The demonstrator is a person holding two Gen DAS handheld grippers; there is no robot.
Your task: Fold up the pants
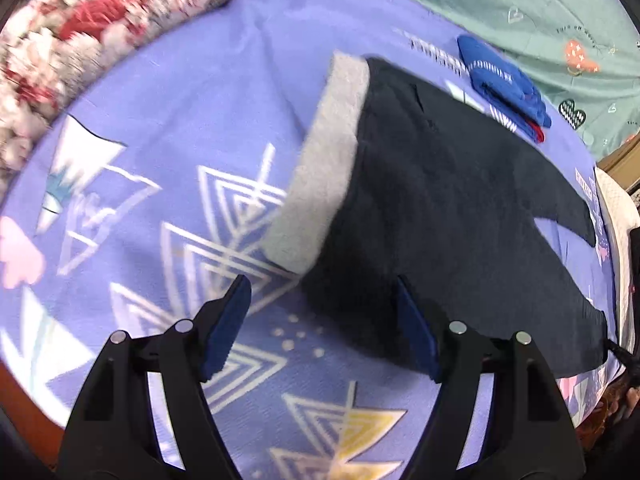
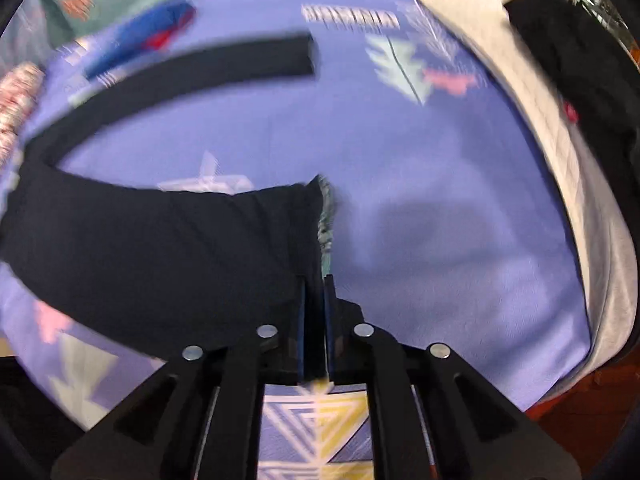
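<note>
Dark navy pants (image 1: 440,200) lie flat on a purple patterned sheet (image 1: 160,120), their grey waistband lining (image 1: 320,168) turned outward. My left gripper (image 1: 322,282) hovers open over the near waist corner; its right pad is above dark fabric and its left pad above the sheet. In the right wrist view the near leg (image 2: 160,248) ends in a hem with a teal inner edge (image 2: 326,216), while the far leg (image 2: 200,72) curves across the back. My right gripper (image 2: 316,280) is shut on the near corner of that hem, its pads almost together.
A floral blanket (image 1: 80,32) is bunched at the back left. A folded blue garment (image 1: 504,80) lies behind the pants, beside a teal sheet (image 1: 540,12). A white-grey cloth (image 2: 560,140) and a dark garment (image 2: 580,60) line the bed's right edge.
</note>
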